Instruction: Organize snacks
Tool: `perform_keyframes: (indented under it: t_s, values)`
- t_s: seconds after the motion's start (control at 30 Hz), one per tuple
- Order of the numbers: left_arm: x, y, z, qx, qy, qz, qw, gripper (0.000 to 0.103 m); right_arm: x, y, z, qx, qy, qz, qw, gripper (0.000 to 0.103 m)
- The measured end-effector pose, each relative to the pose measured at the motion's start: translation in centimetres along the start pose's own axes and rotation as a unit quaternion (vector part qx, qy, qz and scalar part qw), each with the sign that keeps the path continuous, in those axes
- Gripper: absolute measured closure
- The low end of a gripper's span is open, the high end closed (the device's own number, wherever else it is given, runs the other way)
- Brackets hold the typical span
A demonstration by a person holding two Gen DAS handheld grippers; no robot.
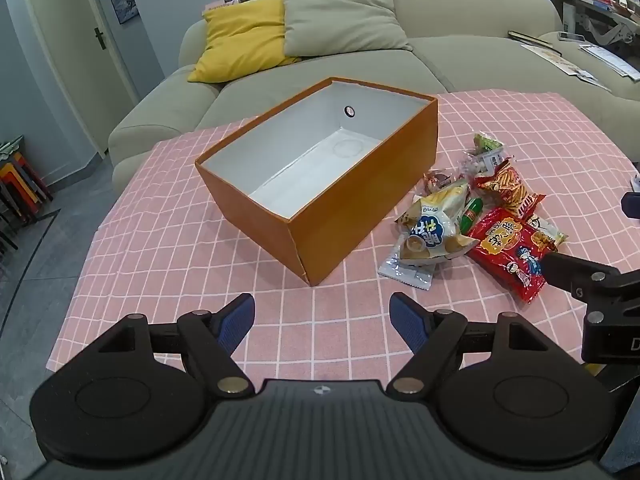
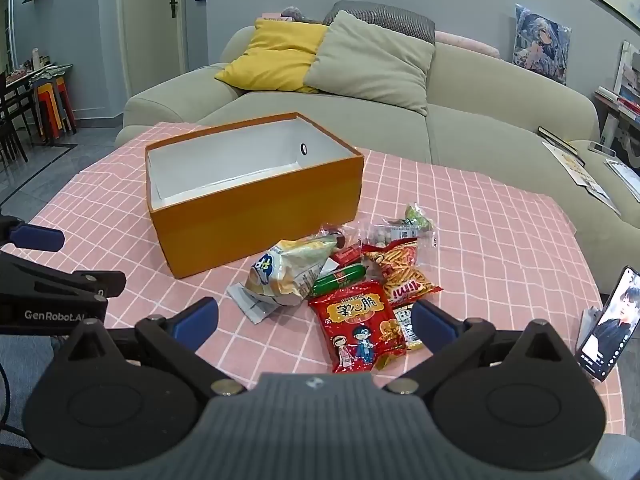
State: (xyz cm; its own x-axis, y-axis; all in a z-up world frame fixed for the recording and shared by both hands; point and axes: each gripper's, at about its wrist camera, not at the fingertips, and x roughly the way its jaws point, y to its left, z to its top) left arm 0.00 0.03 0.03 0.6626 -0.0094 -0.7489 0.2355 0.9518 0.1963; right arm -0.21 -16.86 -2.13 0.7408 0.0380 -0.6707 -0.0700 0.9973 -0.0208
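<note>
1. My left gripper (image 1: 322, 322) hangs over the pink checked surface (image 1: 168, 240), jaws spread wide with nothing between them
2. Just ahead of it stands the orange box (image 1: 360, 208), open-topped, its white inside bare
3. To the right of the box, ahead of my right gripper (image 2: 316, 320), lies the heap of snacks (image 2: 344, 276) on the surface, touching one another
4. My right gripper is fully open too and holds nothing; the red snack packet (image 2: 354, 328) lies just beyond its fingertips, between them in line, untouched
5. The pale chip bag (image 2: 284, 272) sits ahead to its left, near the box
6. A phone (image 2: 608, 324) stands propped at its far right
</note>
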Motion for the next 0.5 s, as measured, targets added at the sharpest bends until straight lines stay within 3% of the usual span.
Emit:
perform_keyframes:
  t_s: [0.5]
  values:
    - [-0.13,-0.05,-0.02,-0.006,0.002,-0.014,0.9999,0.021,-0.06,0.05,0.02,0.001,-0.004,0.001,1.0,0.004]
